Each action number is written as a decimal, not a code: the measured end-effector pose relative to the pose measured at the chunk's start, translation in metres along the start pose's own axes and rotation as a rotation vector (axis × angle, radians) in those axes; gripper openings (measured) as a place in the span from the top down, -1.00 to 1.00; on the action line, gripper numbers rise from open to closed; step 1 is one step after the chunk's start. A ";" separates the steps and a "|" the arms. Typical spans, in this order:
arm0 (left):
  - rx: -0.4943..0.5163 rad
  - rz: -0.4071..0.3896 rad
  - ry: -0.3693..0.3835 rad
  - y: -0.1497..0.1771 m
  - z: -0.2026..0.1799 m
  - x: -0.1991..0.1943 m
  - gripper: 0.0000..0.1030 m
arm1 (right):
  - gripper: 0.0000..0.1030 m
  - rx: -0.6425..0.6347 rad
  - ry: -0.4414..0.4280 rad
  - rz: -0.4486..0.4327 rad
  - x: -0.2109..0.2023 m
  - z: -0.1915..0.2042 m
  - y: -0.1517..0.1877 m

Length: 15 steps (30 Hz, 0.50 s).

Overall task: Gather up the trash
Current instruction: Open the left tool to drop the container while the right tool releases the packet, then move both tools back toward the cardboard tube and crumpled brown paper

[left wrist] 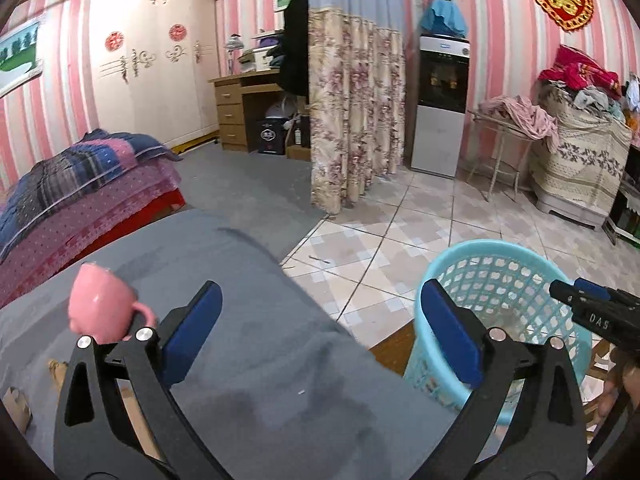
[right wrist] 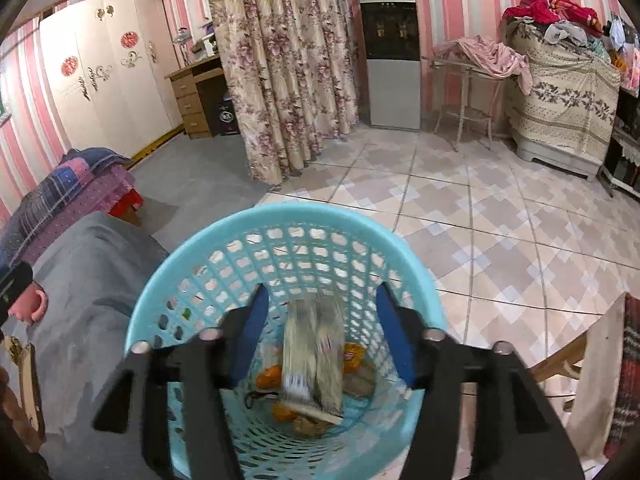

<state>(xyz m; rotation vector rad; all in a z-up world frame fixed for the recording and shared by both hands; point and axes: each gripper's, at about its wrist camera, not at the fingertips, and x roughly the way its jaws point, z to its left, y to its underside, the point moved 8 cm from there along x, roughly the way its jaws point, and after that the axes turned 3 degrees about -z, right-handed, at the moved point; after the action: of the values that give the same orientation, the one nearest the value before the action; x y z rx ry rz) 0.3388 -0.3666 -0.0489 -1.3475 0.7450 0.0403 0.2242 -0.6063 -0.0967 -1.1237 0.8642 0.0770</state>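
A light-blue mesh trash basket stands on the floor beside the grey-covered table. My right gripper is open directly above the basket's mouth. A blurred beige packet is inside the basket between the fingers, untouched by them, over orange wrappers at the bottom. My left gripper is open and empty above the table's right edge. The basket and the right gripper's tip show in the left wrist view. Cardboard scraps lie at the table's left.
A pink mug stands on the table left of my left gripper. A bed with quilts is at far left. A floral curtain, water dispenser and small metal table stand across the tiled floor.
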 end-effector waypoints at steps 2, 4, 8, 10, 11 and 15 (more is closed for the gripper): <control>-0.014 0.002 -0.013 0.003 0.010 -0.004 -0.87 | -0.22 -0.004 -0.011 0.006 0.000 0.005 0.002; -0.038 0.005 -0.021 0.006 0.020 -0.009 -0.88 | -0.60 0.002 -0.038 -0.010 -0.005 0.010 0.002; -0.055 0.006 -0.045 0.013 0.035 -0.019 -0.89 | -0.78 -0.028 -0.035 -0.034 -0.010 0.024 0.001; -0.059 0.004 -0.061 0.016 0.043 -0.025 -0.89 | -0.79 -0.042 -0.040 -0.035 -0.012 0.031 0.002; -0.066 0.003 -0.066 0.017 0.047 -0.028 -0.89 | -0.79 -0.050 -0.044 -0.037 -0.014 0.035 0.003; -0.093 0.001 -0.084 0.023 0.065 -0.041 -0.89 | -0.80 -0.088 -0.041 -0.079 -0.026 0.052 0.002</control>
<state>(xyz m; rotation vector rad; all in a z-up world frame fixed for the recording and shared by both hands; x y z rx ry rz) 0.3268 -0.2869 -0.0458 -1.4255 0.6794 0.1330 0.2350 -0.5540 -0.0731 -1.2336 0.7858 0.0732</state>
